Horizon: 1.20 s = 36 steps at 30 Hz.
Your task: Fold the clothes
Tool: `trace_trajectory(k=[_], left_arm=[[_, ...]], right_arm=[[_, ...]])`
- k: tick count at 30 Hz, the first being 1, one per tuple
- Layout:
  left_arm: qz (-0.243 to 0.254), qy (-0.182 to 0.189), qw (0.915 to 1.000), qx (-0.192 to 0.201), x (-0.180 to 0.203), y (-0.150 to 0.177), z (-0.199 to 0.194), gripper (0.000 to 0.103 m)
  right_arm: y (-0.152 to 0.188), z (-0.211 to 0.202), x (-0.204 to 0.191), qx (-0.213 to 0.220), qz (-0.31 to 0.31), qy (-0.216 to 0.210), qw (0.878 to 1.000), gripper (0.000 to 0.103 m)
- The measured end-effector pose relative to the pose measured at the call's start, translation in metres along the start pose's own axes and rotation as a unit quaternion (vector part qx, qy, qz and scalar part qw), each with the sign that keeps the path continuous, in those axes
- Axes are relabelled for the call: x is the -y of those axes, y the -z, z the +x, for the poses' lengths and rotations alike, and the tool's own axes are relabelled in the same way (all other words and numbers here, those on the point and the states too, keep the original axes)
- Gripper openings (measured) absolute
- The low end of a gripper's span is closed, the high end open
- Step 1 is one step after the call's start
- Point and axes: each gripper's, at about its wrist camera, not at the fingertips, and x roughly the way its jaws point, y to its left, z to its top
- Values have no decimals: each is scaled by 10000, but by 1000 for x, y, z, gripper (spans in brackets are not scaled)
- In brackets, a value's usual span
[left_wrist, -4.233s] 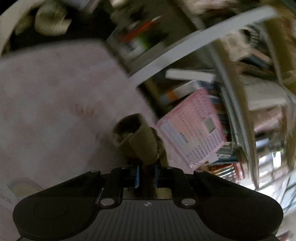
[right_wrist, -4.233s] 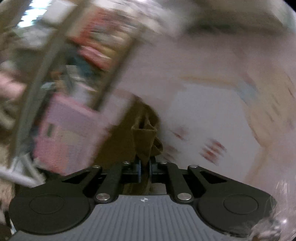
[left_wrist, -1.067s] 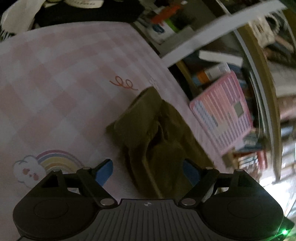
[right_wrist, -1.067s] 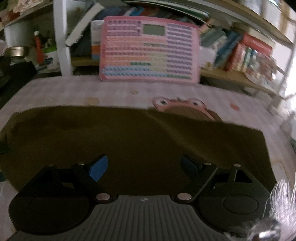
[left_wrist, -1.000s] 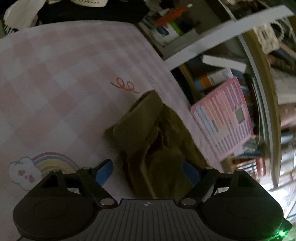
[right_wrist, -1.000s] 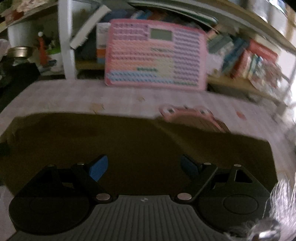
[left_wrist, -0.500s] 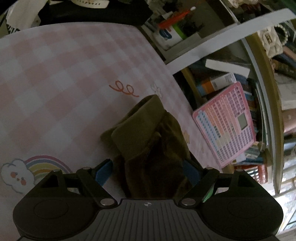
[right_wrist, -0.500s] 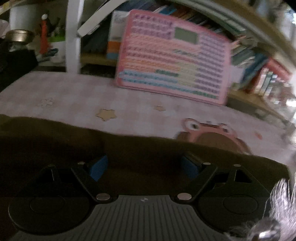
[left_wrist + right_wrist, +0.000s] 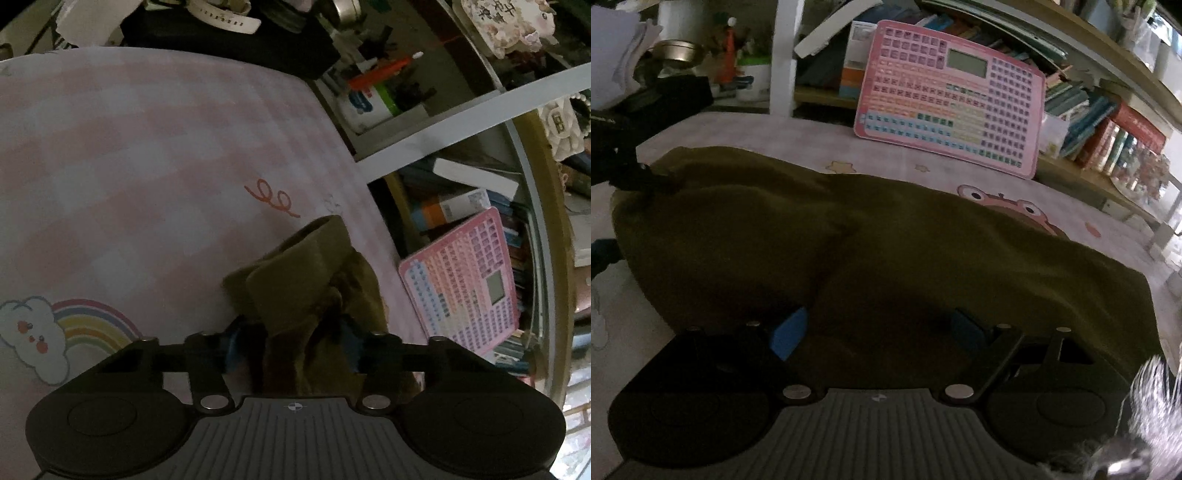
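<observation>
An olive-green garment [image 9: 886, 240] lies spread lengthwise on the pink checked mat [image 9: 129, 147]. In the left wrist view its bunched end [image 9: 303, 280] sticks up between the fingers of my left gripper [image 9: 291, 339]. Those jaws are closing, with the blue pads close on either side of the fabric. My right gripper [image 9: 877, 328] stands open low over the near edge of the garment. Its blue pads [image 9: 786, 332] are wide apart, with cloth lying between and under them.
A pink toy keyboard [image 9: 951, 96] leans against a low shelf of books [image 9: 1108, 122] behind the mat. A white post [image 9: 783, 55], a metal bowl [image 9: 677, 51] and dark clutter sit at the back left. A rainbow print [image 9: 85, 325] marks the mat near the left gripper.
The left jaws have narrowed from wide open to close around the bunched end of the garment. The right gripper has come lower and nearer over the cloth, still open.
</observation>
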Motion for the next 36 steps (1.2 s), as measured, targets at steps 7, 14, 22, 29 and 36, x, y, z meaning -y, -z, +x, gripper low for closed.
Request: trace_trajectory(k=[7,14,22,29,36], left_arm=[[-253,-94,9996,82,-2,3,4,20],[1591,80,9845,728,68,32,-36,16],[4045,-138,9073,1138,151,114,-58,16],[5426,-524,8380,256,183,201,-28,33],[5514,-337,8300,-766,193,257,-13,70]], right_arm=[[2,1,9,63,50,-254,9996,84],[-10,5,44,-236,137,-1155,9929,85],[11,-17,130,-254,835,-1381,9866,86],[42,-28,200,-457,1307,-1426,9801,86],[60,-28,241,-552,1514,-1586,9741,86]])
